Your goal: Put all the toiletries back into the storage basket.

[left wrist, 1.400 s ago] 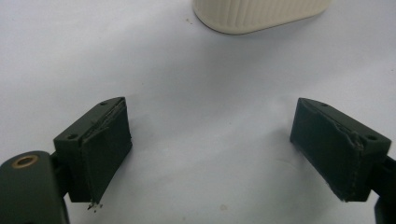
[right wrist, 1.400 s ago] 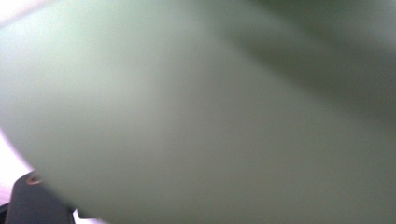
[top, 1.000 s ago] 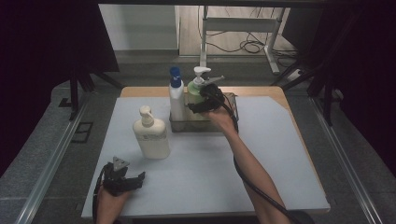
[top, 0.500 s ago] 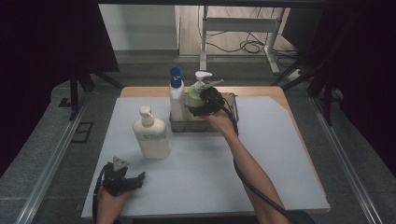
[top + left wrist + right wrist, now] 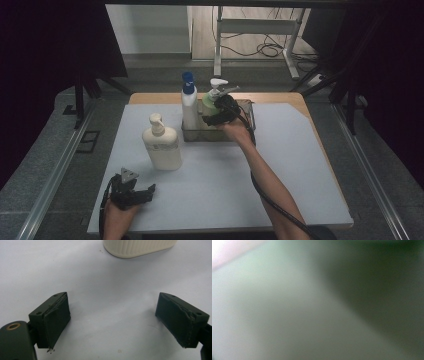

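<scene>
Right arm stretched forward, right gripper [image 5: 216, 111] pressed against green pump bottle [image 5: 209, 102] in tray [image 5: 250, 116]; grip unclear. Left gripper [image 5: 145, 191] resting near table [image 5: 300, 165] front edge, jaws wide, empty

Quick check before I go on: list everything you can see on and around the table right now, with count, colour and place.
Cream pump bottle: 1, cream, standing on the table's left half, outside the rack.
Blue-capped bottle: 1, white with blue cap, left end of the rack.
Green pump bottle: 1, pale green with white pump, in the rack beside the blue-capped one.
Rack: 1, grey wire, far middle of the table.
Table: 1, white top.
Left gripper: 1, black, near-left on the table, jaws apart, holding nothing.
Right gripper: 1, black, against the green pump bottle; its grip is unclear.
</scene>
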Demonstrator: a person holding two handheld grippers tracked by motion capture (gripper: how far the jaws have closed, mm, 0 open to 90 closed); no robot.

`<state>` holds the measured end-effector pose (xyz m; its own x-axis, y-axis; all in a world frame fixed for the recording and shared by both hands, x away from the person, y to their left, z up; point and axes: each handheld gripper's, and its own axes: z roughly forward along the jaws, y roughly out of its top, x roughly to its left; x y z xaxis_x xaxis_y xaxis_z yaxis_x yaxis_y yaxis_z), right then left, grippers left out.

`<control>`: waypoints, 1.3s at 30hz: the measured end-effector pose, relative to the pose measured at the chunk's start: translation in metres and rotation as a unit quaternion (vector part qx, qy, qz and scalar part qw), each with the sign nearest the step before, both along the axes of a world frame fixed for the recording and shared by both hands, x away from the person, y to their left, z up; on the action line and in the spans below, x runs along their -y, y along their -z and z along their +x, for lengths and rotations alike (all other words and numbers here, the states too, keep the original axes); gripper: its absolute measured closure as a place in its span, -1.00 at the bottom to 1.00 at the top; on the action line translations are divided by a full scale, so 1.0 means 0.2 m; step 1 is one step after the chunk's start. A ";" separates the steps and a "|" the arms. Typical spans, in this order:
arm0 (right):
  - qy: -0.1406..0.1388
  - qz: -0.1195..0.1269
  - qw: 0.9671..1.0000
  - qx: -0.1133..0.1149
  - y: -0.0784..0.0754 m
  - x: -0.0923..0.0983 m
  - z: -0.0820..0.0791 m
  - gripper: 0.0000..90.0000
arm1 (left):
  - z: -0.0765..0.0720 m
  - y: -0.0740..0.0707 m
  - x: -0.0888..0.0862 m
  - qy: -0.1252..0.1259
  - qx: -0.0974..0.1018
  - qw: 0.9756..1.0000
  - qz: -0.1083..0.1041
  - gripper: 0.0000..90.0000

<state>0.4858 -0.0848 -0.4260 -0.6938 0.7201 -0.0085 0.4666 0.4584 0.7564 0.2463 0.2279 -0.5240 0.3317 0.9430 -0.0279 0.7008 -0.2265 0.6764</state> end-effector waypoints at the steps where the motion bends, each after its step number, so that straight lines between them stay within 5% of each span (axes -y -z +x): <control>1: 0.000 0.000 1.000 0.001 0.00 0.00 0.00 -0.73 | 0.00 0.00 0.00 0.000 0.000 1.000 0.000 -0.73; 8: -0.002 0.011 1.000 0.005 0.01 0.01 0.00 -0.74 | 0.00 0.00 0.00 0.000 0.000 1.000 0.000 -0.74; 13: -0.005 0.027 0.999 0.025 -0.01 0.03 -0.01 -1.00 | 0.00 0.00 0.00 0.000 0.000 1.000 0.000 -0.74; 27: -0.025 0.027 0.999 0.034 -0.08 0.14 -0.10 -0.95 | 0.00 0.00 0.00 -0.001 0.001 1.000 -0.001 -0.73; 31: -0.029 0.023 0.999 0.027 -0.08 0.19 -0.11 -0.84 | 0.00 0.00 0.00 -0.001 0.001 1.000 -0.001 -0.73; 39: -0.038 0.022 0.999 -0.009 -0.07 0.31 -0.13 -0.30 | 0.00 0.00 0.00 -0.001 0.001 1.000 -0.001 -0.74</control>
